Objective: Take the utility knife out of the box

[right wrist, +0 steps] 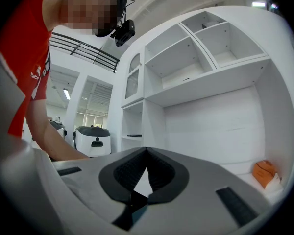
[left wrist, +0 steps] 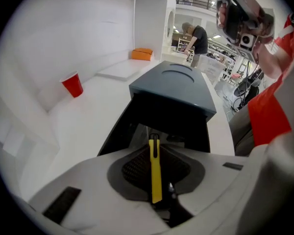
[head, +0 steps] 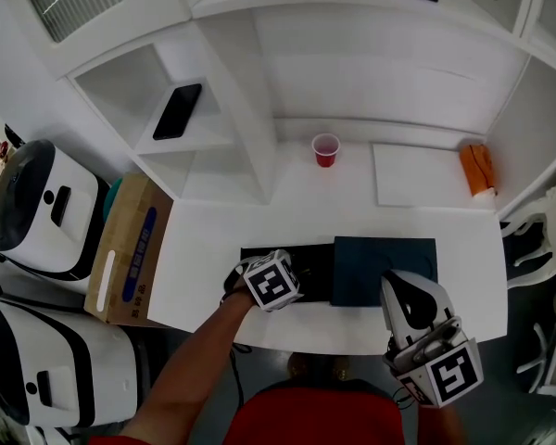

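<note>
A yellow utility knife stands upright between the pads of my left gripper, which is shut on it. Just beyond it lies the open black box, its dark grey lid set beside it. In the head view the left gripper points down over the black box at the table's front, and its marker cube hides the knife. The lid lies to the right. My right gripper hovers near the lid's front edge. Its jaws are shut with nothing in them.
A red cup stands at the back of the white table. An orange object lies at the back right by a white board. A phone rests on a shelf. A cardboard box and white machines stand at the left.
</note>
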